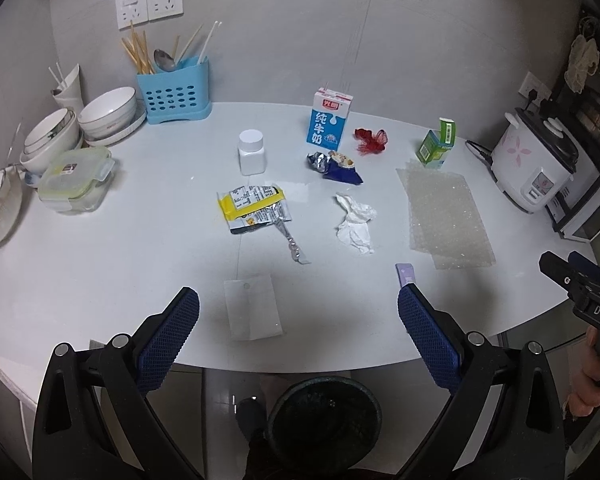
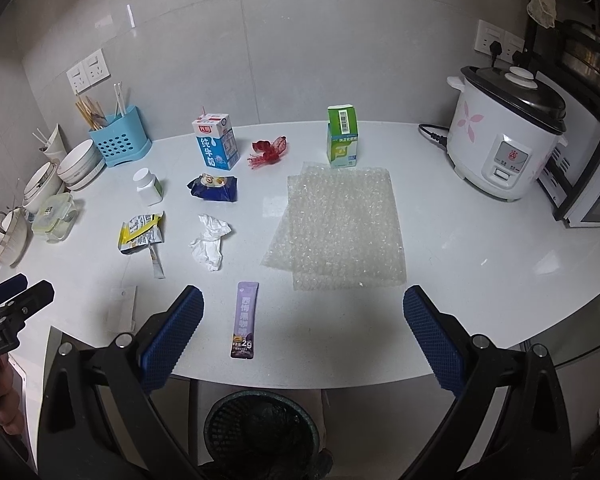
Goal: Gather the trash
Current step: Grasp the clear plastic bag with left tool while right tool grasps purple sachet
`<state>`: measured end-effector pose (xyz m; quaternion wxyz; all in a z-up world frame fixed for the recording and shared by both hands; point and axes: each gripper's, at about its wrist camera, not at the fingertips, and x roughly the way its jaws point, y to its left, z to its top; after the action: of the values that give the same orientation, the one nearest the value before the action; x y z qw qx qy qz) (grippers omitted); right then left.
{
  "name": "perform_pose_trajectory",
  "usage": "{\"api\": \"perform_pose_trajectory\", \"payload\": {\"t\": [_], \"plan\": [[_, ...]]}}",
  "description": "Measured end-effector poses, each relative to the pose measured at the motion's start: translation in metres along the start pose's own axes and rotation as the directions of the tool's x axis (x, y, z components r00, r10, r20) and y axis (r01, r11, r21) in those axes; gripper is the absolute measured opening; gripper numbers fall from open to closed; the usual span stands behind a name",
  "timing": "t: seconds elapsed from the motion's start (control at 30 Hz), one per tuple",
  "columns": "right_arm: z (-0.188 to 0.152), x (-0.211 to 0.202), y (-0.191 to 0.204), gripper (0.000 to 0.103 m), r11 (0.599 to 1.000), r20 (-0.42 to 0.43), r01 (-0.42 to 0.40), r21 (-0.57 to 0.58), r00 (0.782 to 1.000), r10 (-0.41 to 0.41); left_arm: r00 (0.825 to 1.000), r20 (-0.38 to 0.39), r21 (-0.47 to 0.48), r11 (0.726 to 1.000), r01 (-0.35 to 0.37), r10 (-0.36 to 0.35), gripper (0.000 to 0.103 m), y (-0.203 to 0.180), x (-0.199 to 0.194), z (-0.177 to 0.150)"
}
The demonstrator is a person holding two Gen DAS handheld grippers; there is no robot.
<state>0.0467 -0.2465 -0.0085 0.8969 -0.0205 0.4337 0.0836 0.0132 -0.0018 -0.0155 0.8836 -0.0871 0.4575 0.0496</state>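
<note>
Left wrist view: the left gripper (image 1: 299, 312) hangs above the near edge of the white counter (image 1: 100, 280), its blue-padded jaws spread wide and holding nothing. Between the pads, just toward 12 o'clock, lies a flat clear plastic packet (image 1: 253, 306). Farther at 12 o'clock sit the torn yellow wrapper (image 1: 252, 208) and, to its 3 o'clock, the crumpled white tissue (image 1: 355, 222). The bubble wrap sheet (image 1: 444, 216) lies at 2 o'clock, and a milk carton (image 1: 331, 119) stands far back. At 6 o'clock, below the counter edge, a dark trash bin (image 1: 324, 416) shows. The right gripper (image 1: 576, 280) enters at 3 o'clock.

Right wrist view: the right gripper (image 2: 303, 320) also stands wide open and empty over the counter edge. A purple sachet (image 2: 245, 320) lies between its pads, nearer the left one and apart from both. The bubble wrap sheet (image 2: 336, 224) spreads at 12 o'clock, the tissue (image 2: 211, 240) at 11 o'clock. The bin (image 2: 260, 432) sits at 6 o'clock; its contents look like dark crumpled material, though the view is too dim to tell.
</note>
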Motion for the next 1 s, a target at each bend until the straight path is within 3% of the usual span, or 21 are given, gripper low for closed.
{"api": "perform_pose_trajectory", "payload": {"t": [0.23, 0.4, 0.77, 1.0], "plan": [[-0.012, 0.039, 0.029, 0.096, 0.999, -0.079, 0.013, -0.047, 0.997, -0.017, 0.994, -0.098, -0.048, 0.997, -0.053, 0.048, 0.097, 0.032, 0.042, -0.018], [-0.025, 0.076, 0.053, 0.096, 0.996, -0.151, 0.018, -0.085, 0.988, -0.031, 0.980, -0.183, -0.081, 0.993, -0.088, 0.072, 0.097, 0.051, 0.081, -0.031], [-0.039, 0.149, 0.075, 0.095, 0.996, -0.316, 0.052, -0.070, 0.946, -0.071, 0.956, -0.282, -0.098, 0.989, -0.108, 0.076, 0.097, 0.059, 0.134, -0.039], [-0.045, 0.173, 0.075, 0.088, 0.996, -0.380, 0.081, -0.037, 0.921, -0.089, 0.940, -0.336, -0.096, 0.991, -0.092, 0.055, 0.097, 0.059, 0.158, -0.037]]}}
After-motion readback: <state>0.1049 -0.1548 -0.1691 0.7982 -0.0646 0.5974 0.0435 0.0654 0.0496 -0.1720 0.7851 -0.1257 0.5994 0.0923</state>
